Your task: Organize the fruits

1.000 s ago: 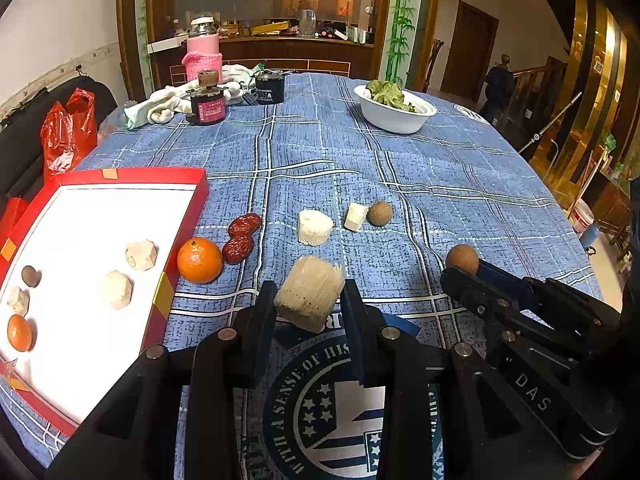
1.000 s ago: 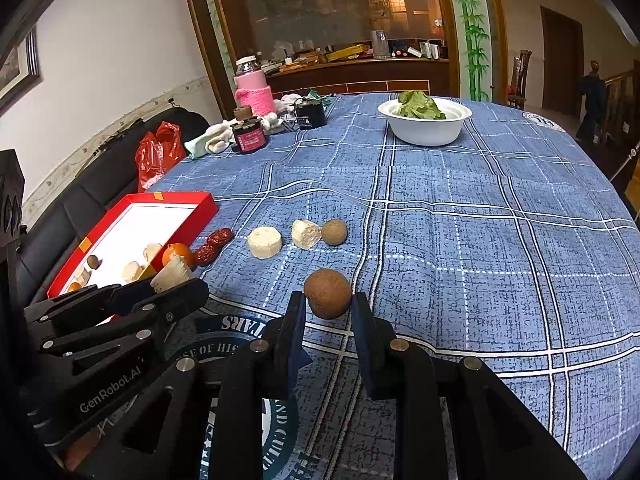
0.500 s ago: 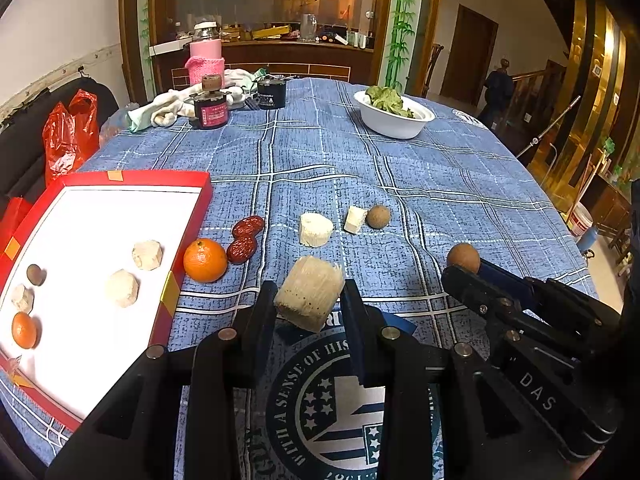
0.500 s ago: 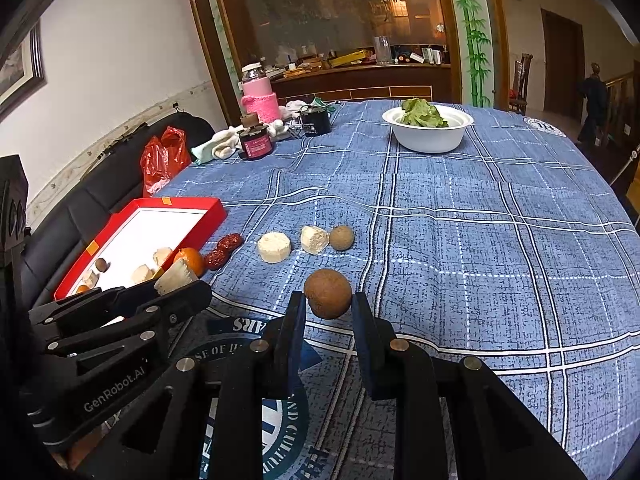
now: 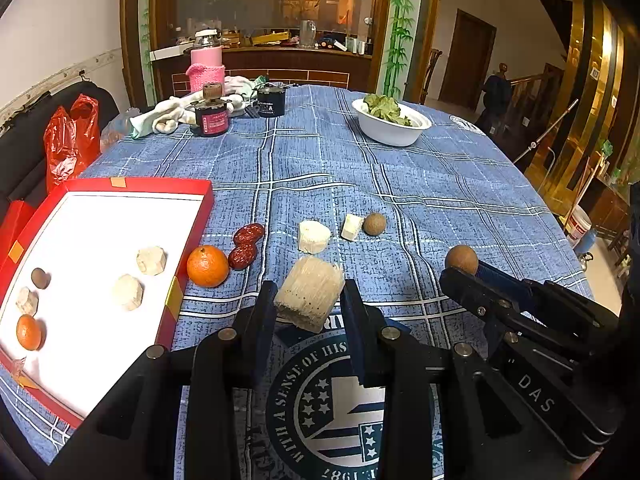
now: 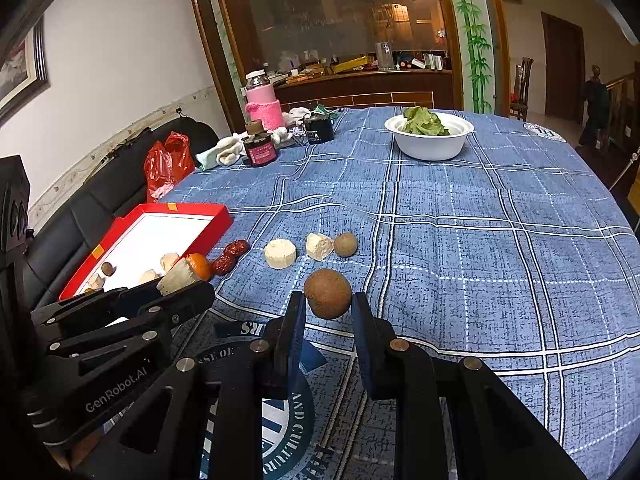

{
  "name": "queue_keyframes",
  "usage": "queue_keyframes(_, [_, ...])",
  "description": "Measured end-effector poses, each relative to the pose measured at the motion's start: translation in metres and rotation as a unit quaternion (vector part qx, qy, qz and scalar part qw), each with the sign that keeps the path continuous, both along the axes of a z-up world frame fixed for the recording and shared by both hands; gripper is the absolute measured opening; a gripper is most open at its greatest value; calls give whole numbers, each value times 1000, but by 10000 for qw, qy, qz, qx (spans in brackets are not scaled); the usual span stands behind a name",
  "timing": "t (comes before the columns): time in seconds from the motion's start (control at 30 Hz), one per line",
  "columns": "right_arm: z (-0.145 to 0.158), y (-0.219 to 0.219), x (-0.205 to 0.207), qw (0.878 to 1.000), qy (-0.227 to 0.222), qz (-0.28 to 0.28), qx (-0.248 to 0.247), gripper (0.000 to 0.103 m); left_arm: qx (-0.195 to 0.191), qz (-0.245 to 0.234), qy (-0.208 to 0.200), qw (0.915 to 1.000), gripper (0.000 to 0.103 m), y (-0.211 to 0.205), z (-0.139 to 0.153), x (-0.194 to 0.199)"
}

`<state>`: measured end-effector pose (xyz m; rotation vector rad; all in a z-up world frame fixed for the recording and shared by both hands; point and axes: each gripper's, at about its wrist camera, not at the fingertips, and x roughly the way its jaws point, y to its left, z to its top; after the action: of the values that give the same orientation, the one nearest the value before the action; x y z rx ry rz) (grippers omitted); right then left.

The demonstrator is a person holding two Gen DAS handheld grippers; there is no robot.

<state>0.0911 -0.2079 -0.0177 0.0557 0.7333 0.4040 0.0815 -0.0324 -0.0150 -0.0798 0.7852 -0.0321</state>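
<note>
My left gripper (image 5: 310, 300) is shut on a pale fibrous sugarcane chunk (image 5: 309, 297), held above the blue tablecloth. My right gripper (image 6: 327, 308) is shut on a round brown fruit (image 6: 327, 293); it also shows in the left wrist view (image 5: 461, 259). A red box with a white floor (image 5: 96, 280) lies to the left and holds pale chunks, a small brown fruit and a small orange (image 5: 29, 332). On the cloth lie an orange (image 5: 207, 266), two red dates (image 5: 245, 245), two pale chunks (image 5: 314, 236) and a brown fruit (image 5: 374, 223).
A white bowl of greens (image 5: 392, 122) stands at the far right of the table. Dark jars (image 5: 211, 114), a pink-sleeved bottle (image 5: 206, 66) and a cloth sit at the far left. A red plastic bag (image 5: 70, 140) lies on the black sofa beside the table.
Both grippers have lifted and drawn back slightly with their loads still held; the table items appear a little farther away. Nothing was let go.
</note>
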Motion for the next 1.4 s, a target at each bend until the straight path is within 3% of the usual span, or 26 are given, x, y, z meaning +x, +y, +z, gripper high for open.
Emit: queue_keyframes(1.4, [6,4,-3,10000,-44,27,22,24,-50,53,-100,9999,30,6,7,-6])
